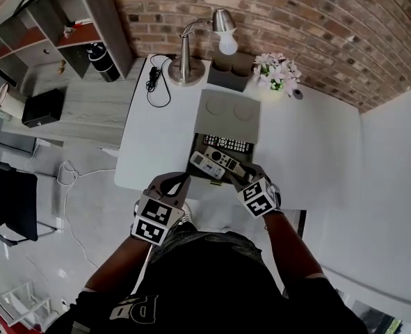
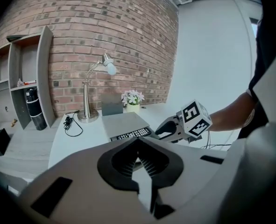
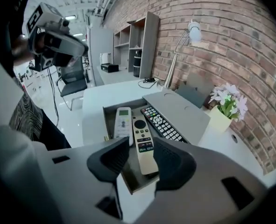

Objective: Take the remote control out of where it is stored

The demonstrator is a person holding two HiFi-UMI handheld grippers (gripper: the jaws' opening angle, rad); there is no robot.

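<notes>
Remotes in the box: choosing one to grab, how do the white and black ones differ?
The white remote lies by the wall of the box; the black remote along the lid's edge. The white remote has a screen; the black remote is covered in keys. Both lie flat.

Left tongs (image 1: 179, 184) and right tongs (image 1: 238, 178) hover beside an open box (image 1: 197, 147) of three remotes (image 1: 222, 158) on the tabletop (image 1: 156, 138).

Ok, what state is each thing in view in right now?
Storage box: lid slid partway open.
White remote: lying in box.
Gold remote: lying in box.
Black remote: lying in box.
Desk lamp: lit.
Left gripper: fingers shut, empty.
Right gripper: fingers open, gripping nothing.
</notes>
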